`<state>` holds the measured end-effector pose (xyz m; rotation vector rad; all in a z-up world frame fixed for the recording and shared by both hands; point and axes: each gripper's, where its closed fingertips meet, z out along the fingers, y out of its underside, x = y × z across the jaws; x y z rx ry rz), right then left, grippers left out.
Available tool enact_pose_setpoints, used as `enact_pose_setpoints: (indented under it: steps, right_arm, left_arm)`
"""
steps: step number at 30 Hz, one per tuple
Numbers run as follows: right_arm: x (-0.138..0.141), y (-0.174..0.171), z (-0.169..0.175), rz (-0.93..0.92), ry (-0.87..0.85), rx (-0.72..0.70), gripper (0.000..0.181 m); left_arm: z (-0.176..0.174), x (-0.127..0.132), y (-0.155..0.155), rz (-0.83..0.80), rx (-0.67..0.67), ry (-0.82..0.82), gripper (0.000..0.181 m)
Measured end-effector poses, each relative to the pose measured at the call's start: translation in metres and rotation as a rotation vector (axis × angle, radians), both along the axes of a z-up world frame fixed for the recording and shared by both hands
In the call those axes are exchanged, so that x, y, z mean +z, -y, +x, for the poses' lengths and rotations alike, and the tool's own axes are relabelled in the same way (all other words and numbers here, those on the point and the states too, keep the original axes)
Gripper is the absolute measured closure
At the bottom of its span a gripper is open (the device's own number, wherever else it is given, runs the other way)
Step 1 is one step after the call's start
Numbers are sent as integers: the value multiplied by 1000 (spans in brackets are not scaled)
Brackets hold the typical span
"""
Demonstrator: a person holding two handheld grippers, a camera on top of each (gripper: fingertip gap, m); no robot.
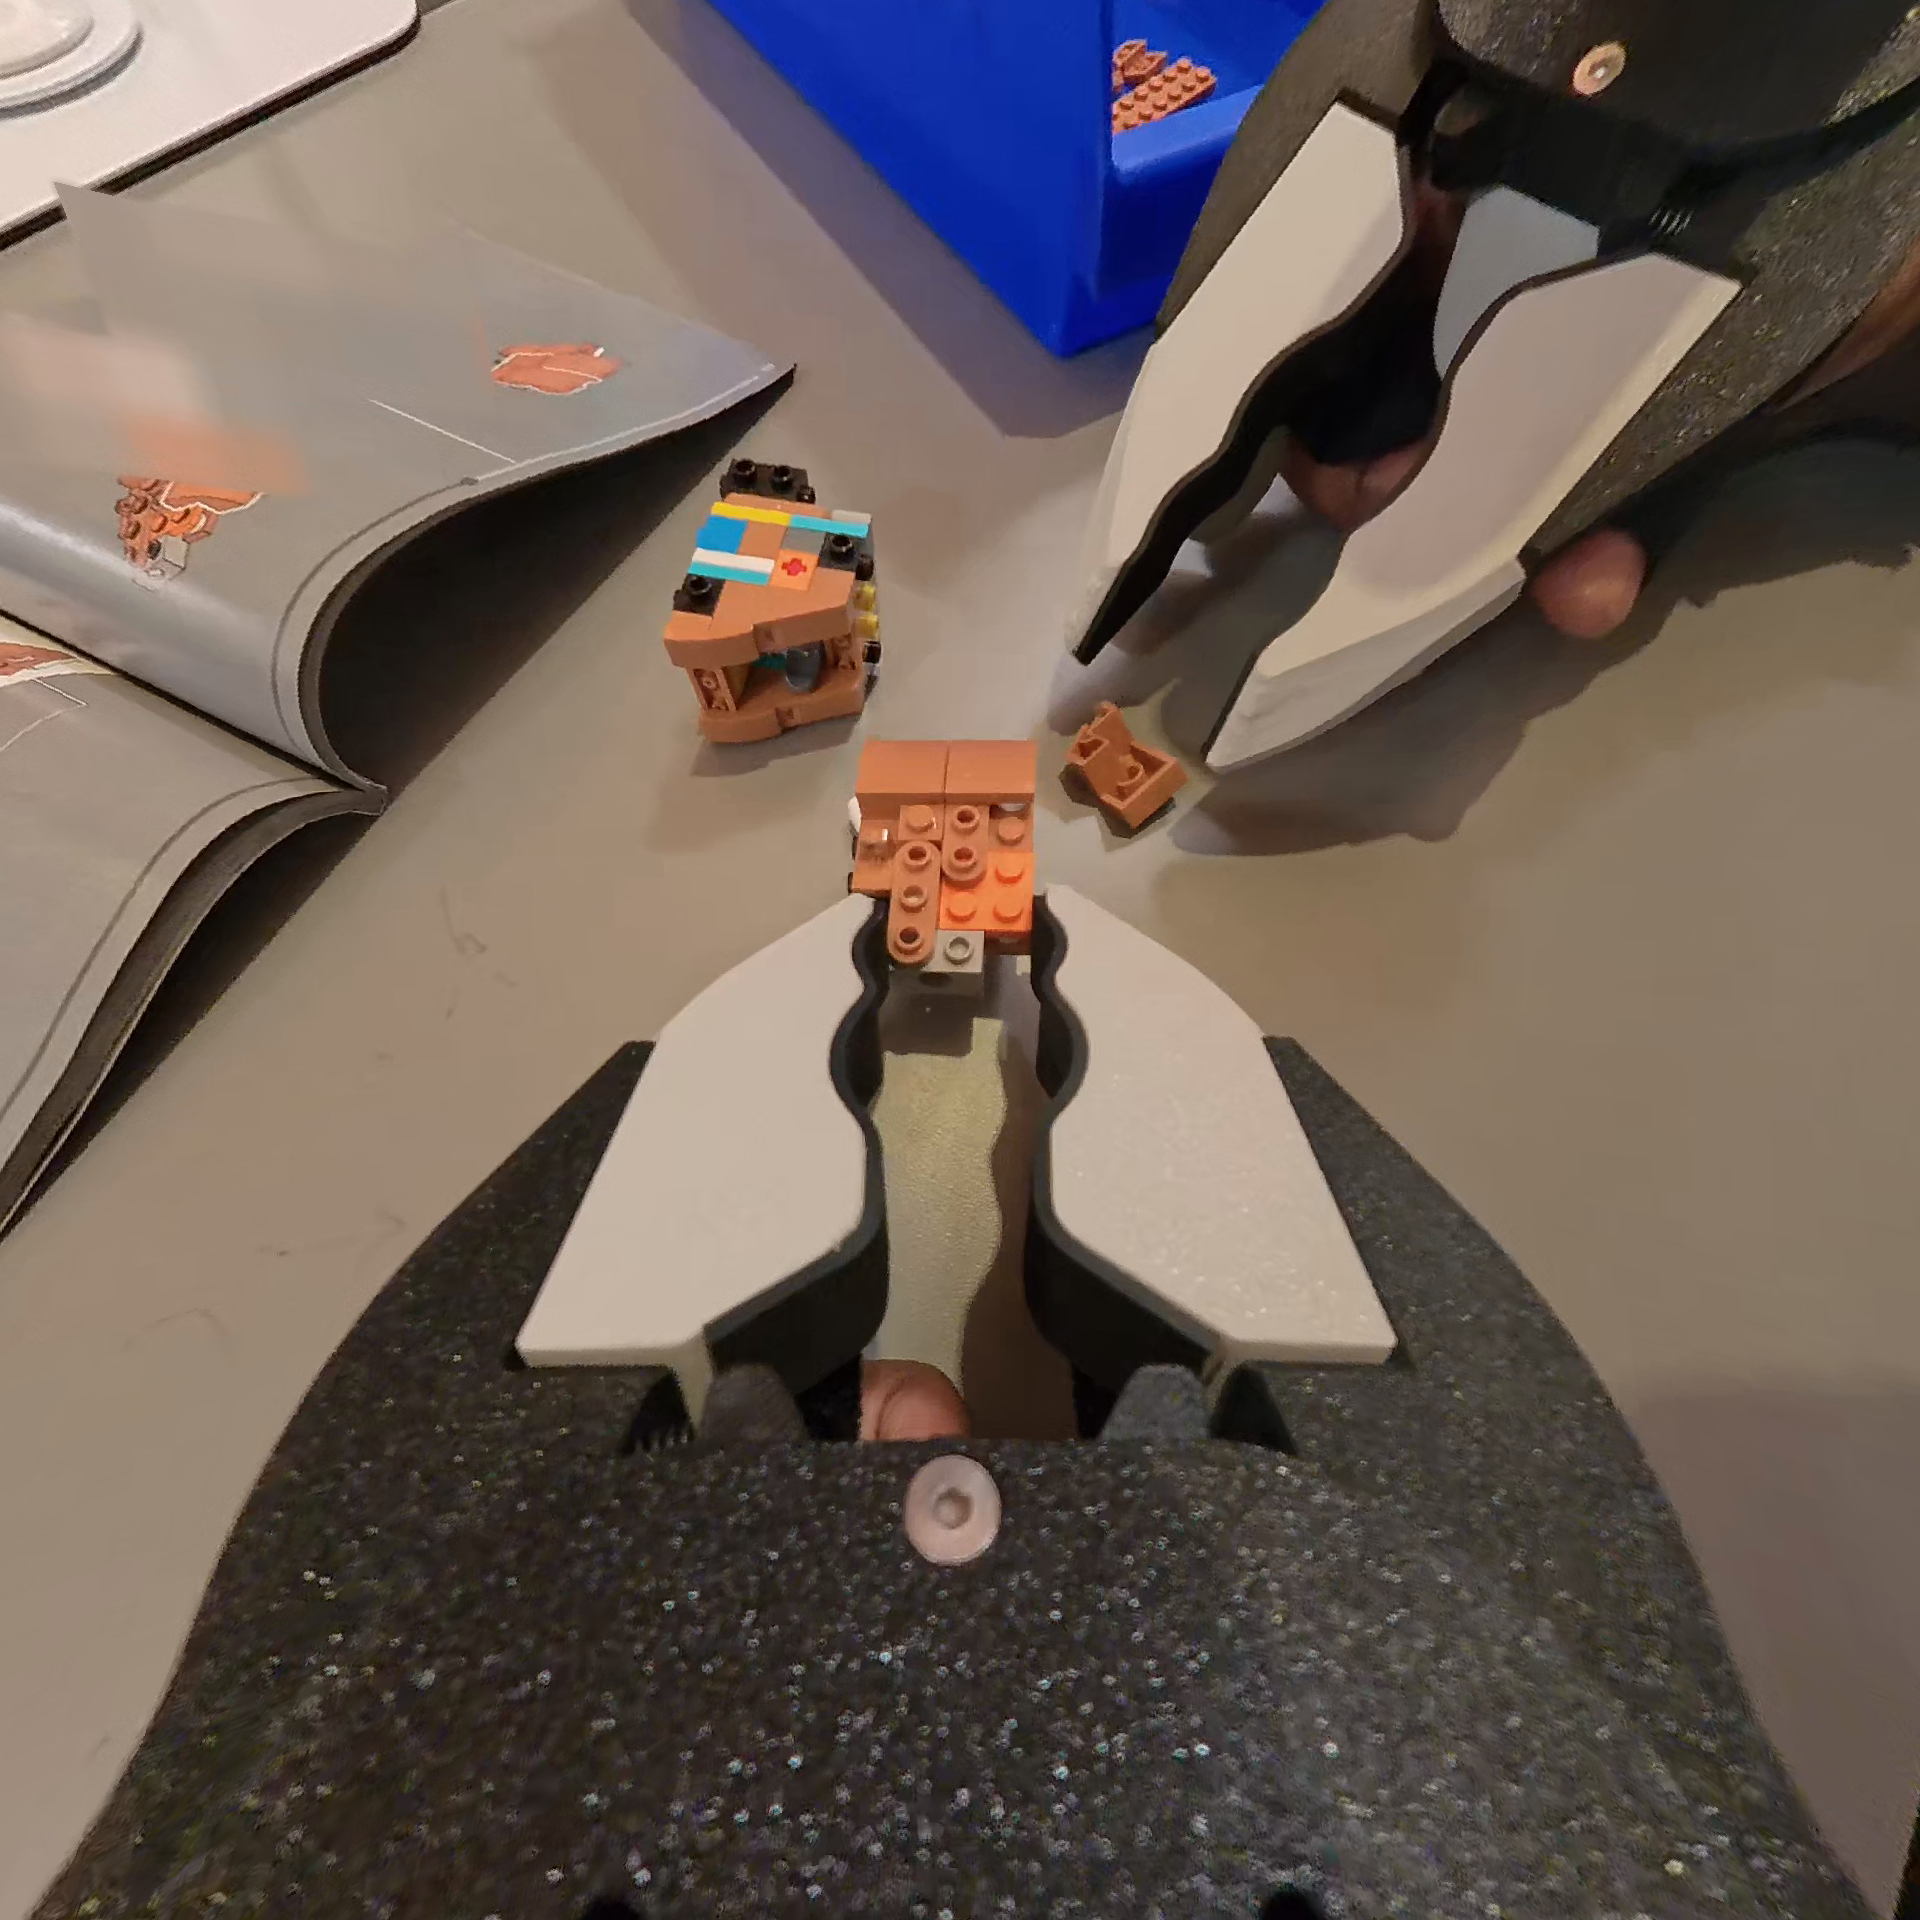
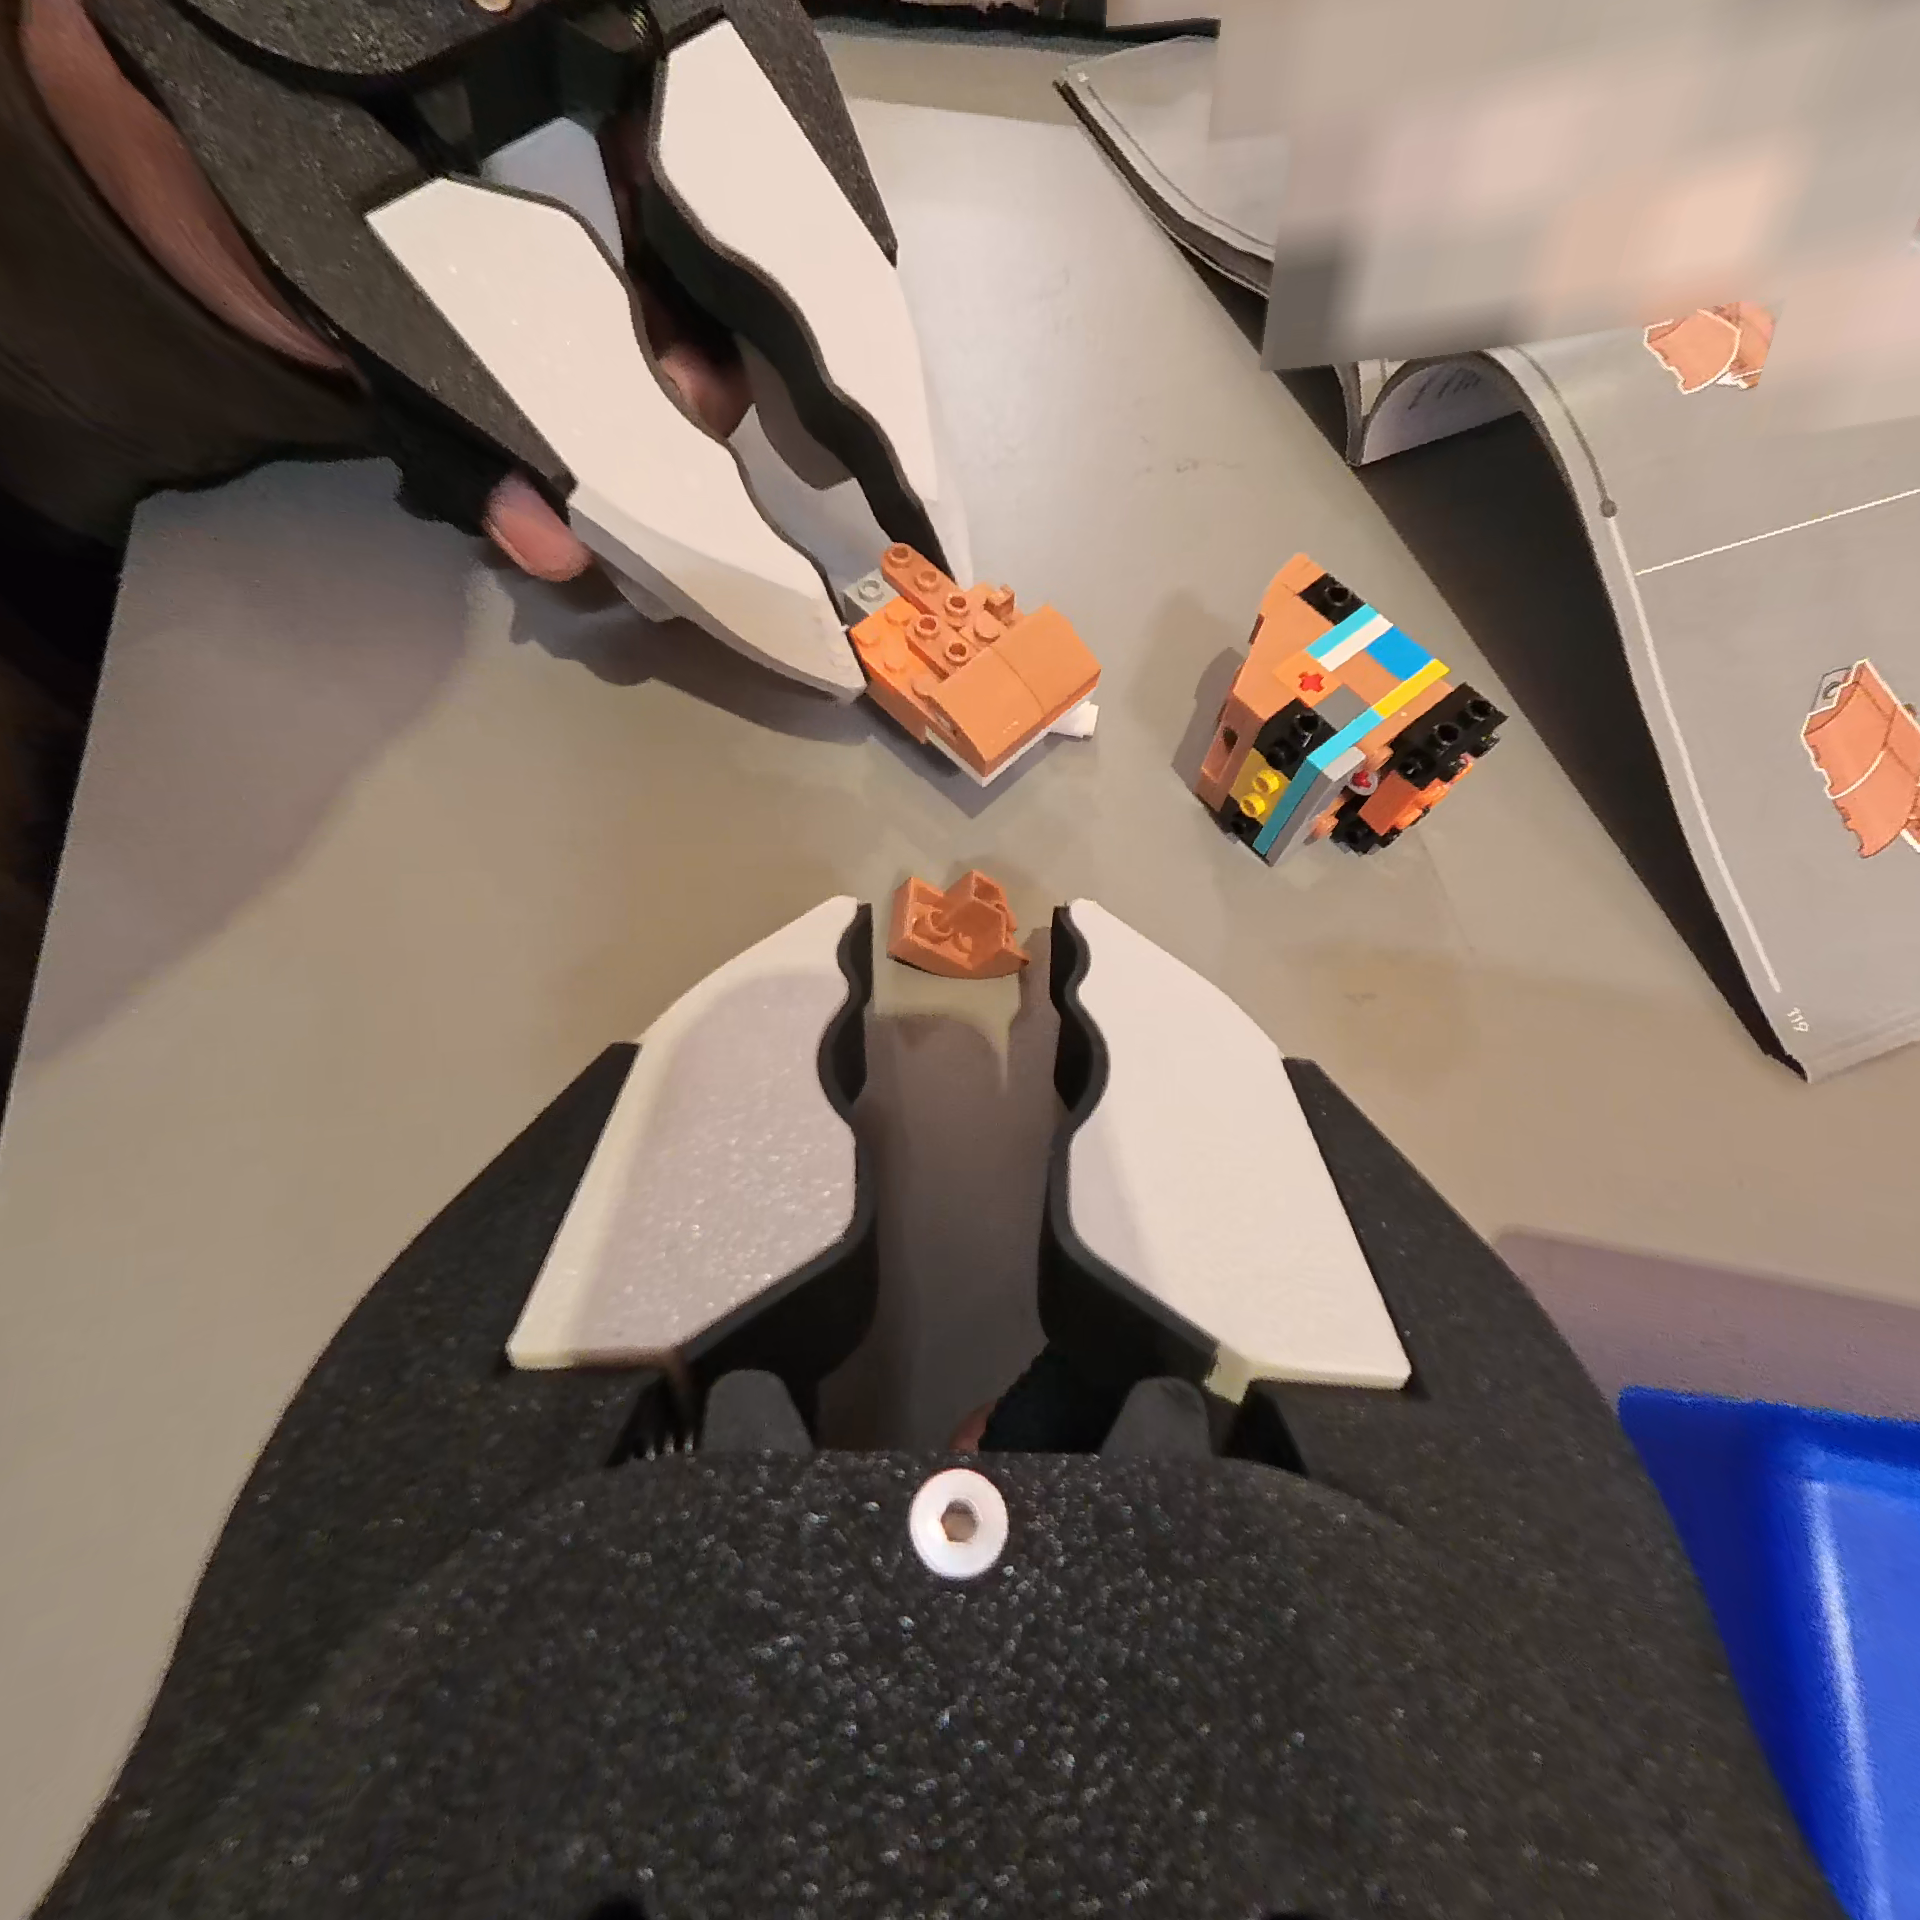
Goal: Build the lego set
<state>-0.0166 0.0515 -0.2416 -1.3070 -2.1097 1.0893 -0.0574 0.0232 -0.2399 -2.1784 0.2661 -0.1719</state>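
Note:
My left gripper (image 1: pixel 956 925) is shut on the rear of an orange and brown lego sub-assembly (image 1: pixel 945 831), which rests low on the grey table. In the right wrist view the same gripper (image 2: pixel 904 623) and sub-assembly (image 2: pixel 987 675) show at upper left. My right gripper (image 2: pixel 956 914) is open, tips down at the table. A small loose brown piece (image 2: pixel 951 930) lies between the tips, touching neither finger. In the left wrist view the right gripper (image 1: pixel 1153 707) comes in from the upper right, with the piece (image 1: pixel 1122 774) just below its tips.
A multi-coloured lego build (image 1: pixel 774 603) lies on its side beyond the sub-assembly; it also shows in the right wrist view (image 2: pixel 1340 717). An open instruction booklet (image 1: pixel 260 520) lies left. A blue bin (image 1: pixel 987 156) with brown pieces stands at the back. The left gripper's tips are roughly 6 cm from the right gripper's.

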Motion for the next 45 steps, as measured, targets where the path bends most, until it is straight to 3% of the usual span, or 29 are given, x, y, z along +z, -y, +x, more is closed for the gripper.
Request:
enact_pose_setpoints:
  steps: [16,22,29,38,45]
  right_arm:
    - [-9,4,2,21,68,34,147]
    - [-15,2,0,106,72,18,148]
    - [-16,1,0,134,68,4,153]
    - [-15,5,4,114,72,12,153]
    - [-10,4,7,75,52,-5,153]
  left_arm:
    - [-1,-2,-1,-27,0,34,155]
    - [1,-2,0,-22,-14,19,155]
    - [2,2,2,-16,-17,103,155]
    - [-1,14,5,8,-18,328,155]
    - [-3,16,5,15,-9,351,155]
